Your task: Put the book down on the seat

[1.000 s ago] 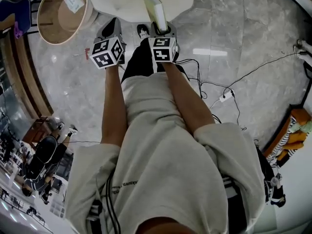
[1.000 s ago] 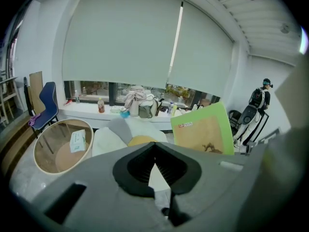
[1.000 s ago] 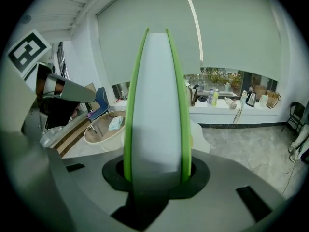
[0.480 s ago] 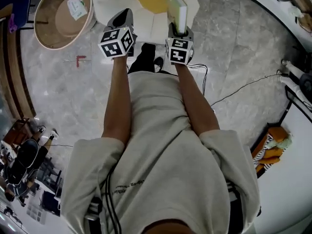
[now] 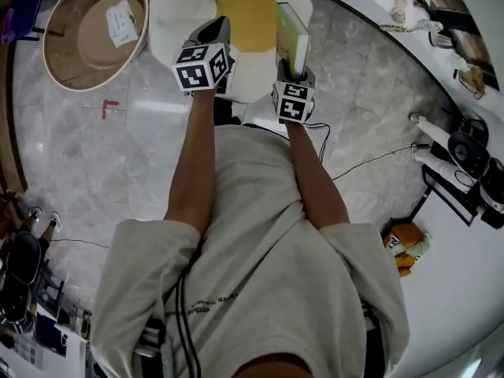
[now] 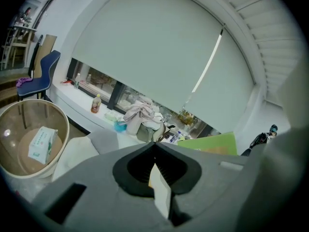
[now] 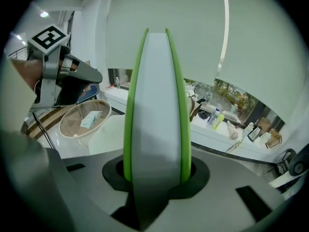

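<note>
The green-covered book (image 5: 290,36) stands upright on its edge, with my right gripper (image 5: 293,73) shut on its lower end. It hangs over the right part of the seat (image 5: 175,10), a white egg-shaped cushion with a yellow middle. In the right gripper view the book (image 7: 157,105) fills the centre, its page edge toward the camera, the right gripper (image 7: 157,172) pinching both covers. My left gripper (image 5: 215,31) hovers over the seat left of the book, shut on nothing. In the left gripper view the left gripper (image 6: 154,146) has its tips together, and the book (image 6: 212,144) shows to the right.
A round wooden basket table (image 5: 59,53) holding a tissue pack (image 5: 122,22) stands left of the seat. Cables (image 5: 370,160) trail over the marble floor at right. A white counter (image 5: 409,46) with bottles curves along the back right. A blue chair (image 6: 41,76) stands far left.
Both grippers have moved forward, from above the floor to above the seat, the right one carrying the upright book. The seat's yellow middle has come fully into view.
</note>
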### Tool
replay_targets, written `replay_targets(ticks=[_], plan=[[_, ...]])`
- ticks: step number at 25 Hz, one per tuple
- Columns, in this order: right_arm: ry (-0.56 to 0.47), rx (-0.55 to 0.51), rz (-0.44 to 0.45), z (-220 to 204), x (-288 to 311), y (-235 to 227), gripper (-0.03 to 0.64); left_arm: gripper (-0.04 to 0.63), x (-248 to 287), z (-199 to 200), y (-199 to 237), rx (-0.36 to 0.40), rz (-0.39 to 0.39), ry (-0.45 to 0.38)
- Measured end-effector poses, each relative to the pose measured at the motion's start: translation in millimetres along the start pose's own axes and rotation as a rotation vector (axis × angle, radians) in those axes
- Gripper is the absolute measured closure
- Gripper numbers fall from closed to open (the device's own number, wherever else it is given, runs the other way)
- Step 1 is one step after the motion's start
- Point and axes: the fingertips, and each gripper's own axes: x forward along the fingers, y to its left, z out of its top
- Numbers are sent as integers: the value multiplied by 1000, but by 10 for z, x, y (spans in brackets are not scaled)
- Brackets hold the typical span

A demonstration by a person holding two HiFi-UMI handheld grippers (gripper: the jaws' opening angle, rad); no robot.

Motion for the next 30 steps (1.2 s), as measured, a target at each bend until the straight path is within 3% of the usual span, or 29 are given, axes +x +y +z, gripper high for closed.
replay_targets(ticks=[5,9,16,23,30], plan=[[1,-7,13,323,259,37,487,588,85,173,262,-56,16,-23],[23,-27,43,418,474,143,486,588,-39,227,619,-145,81,-73],[90,-26,73,416,728,319,487,588,-423,109,1120,-188,205,-107],[98,-162,181,550,953,332,487,588,-550,-222,1235,-269,341,-161],[105,-218,326,724,1358,118,487,588,-264,-320,1035,-281,444,-165]])
